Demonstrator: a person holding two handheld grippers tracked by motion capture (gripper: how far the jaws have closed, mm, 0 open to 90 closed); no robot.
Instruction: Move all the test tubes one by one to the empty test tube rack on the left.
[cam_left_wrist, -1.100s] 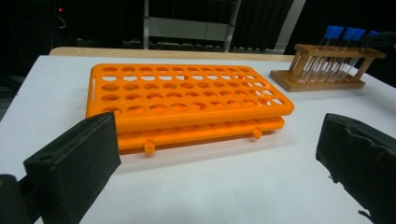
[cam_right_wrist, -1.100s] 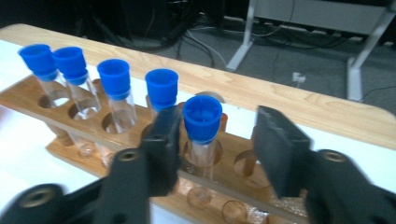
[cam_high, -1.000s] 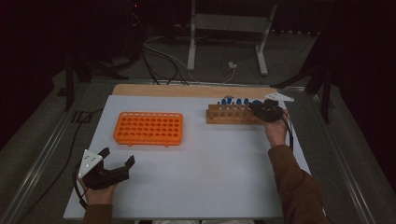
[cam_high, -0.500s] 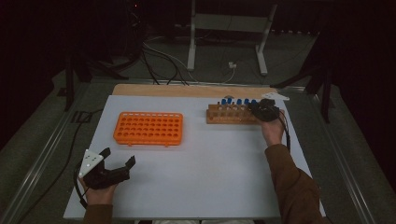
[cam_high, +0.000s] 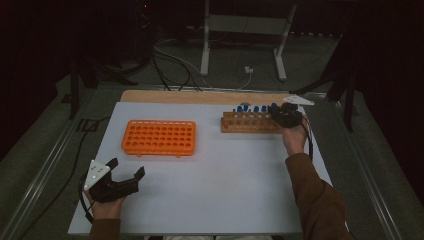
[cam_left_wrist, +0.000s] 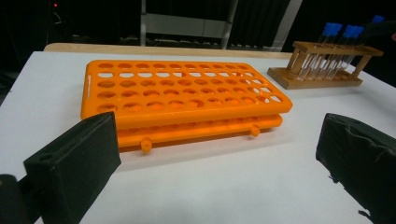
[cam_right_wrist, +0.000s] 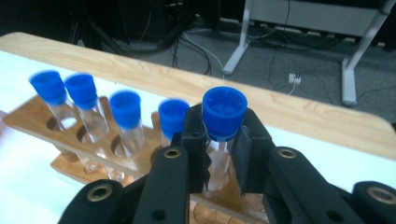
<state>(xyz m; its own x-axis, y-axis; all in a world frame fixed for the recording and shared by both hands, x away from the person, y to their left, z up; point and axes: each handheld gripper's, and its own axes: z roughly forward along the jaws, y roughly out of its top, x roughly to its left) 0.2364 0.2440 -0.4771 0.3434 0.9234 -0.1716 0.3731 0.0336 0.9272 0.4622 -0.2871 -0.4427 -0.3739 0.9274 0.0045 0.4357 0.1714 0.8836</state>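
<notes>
Right tongs (cam_right_wrist: 223, 154) clamp one of five blue-capped tubes (cam_right_wrist: 223, 114) in the wooden rack (cam_high: 248, 125); left tongs (cam_high: 125, 172) gape wide

An orange rack (cam_high: 159, 137), a brown wooden rack (cam_high: 248, 122) of blue-capped clear tubes (cam_right_wrist: 222, 135), white table (cam_high: 225, 185).

glossy orange plastic rack (cam_left_wrist: 182, 98), wooden rack (cam_left_wrist: 322, 65), clear tubes (cam_right_wrist: 126, 126)

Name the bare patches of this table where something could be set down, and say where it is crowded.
Free: white table between the left claw and the sleeve; also the gap between orange rack and wooden rack. Crowded: the wooden rack's right end, where the right claw grips a blue-capped tube.
</notes>
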